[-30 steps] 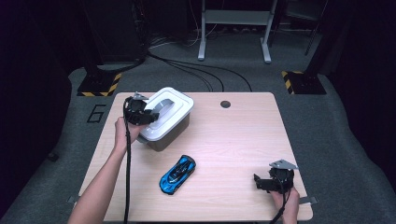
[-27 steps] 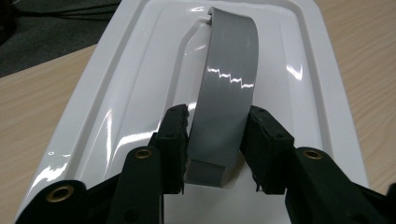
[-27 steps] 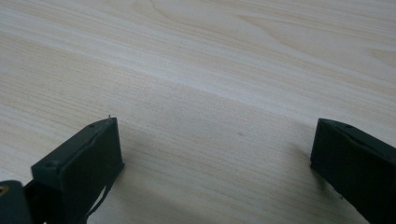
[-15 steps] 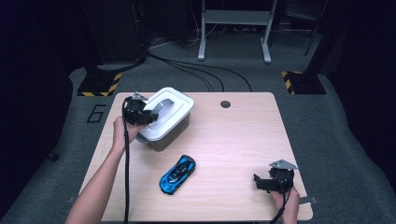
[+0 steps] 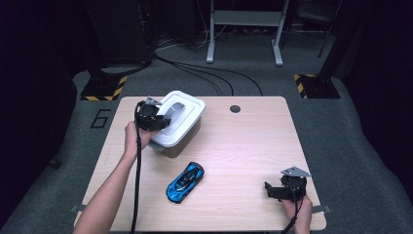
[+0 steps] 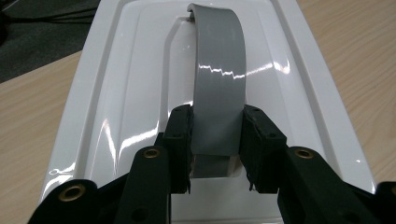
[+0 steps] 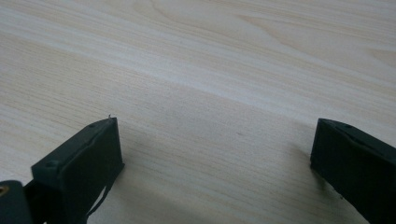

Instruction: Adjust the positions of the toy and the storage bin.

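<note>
One left tool [image 6: 215, 140] just closed, pinching grey handle [image 6: 219, 79] running lengthwise along white lid [image 6: 130, 93]

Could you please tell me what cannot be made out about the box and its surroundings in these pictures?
- Box contents: white lid covers them, high view.
- Grey handle's near end: left hand-held gripper, shut on it, hides it, left gripper view.
- Blue toy car details: too small, high view.

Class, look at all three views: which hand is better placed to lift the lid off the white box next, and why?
Left. The left gripper is shut on the grey handle of the white lid. The right gripper rests open at the table's near corner, far from the box.
</note>
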A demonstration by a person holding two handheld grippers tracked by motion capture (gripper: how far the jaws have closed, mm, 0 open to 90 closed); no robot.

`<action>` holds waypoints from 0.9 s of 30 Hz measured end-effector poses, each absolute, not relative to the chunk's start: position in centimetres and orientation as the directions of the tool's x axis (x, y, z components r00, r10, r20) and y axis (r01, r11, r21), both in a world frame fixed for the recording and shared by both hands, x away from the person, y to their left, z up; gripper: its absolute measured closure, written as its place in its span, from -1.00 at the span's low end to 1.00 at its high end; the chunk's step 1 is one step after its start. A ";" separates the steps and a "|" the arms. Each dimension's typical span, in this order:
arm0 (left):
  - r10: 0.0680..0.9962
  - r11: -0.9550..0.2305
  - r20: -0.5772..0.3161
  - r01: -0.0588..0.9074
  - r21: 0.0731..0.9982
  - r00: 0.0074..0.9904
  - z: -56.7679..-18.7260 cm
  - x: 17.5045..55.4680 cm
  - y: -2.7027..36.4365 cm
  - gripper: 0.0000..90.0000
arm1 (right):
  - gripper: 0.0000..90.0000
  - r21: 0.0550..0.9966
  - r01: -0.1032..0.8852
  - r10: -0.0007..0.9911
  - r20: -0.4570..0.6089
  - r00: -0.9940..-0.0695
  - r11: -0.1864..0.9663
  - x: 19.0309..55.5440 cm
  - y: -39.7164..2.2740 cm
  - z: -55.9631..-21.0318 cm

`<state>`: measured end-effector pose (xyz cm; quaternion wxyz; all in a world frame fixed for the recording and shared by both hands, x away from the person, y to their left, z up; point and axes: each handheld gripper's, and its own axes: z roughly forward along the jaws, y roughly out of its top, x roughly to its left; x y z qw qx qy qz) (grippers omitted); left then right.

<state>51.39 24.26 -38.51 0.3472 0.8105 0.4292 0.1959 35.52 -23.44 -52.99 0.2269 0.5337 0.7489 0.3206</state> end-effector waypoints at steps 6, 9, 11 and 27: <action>0.835 -0.405 0.055 0.542 0.737 0.548 -38.4 51.7 23.5 0.14 | -0.97 0.722 0.653 0.944 -0.001 -0.329 0.228 35.5 -23.5 -53.0; 0.831 -0.410 0.067 0.528 0.744 0.552 -37.9 52.3 22.8 0.12 | -0.97 0.721 0.653 0.943 -0.003 -0.332 0.232 35.5 -23.5 -53.0; 0.834 -0.424 0.098 0.516 0.744 0.543 -37.7 52.6 22.2 0.19 | -0.97 0.721 0.653 0.943 -0.004 -0.332 0.232 35.5 -23.5 -53.0; 0.808 -0.439 0.108 0.469 0.766 0.580 -38.0 53.4 21.1 0.49 | -0.97 0.721 0.652 0.943 -0.004 -0.333 0.234 35.5 -23.5 -53.0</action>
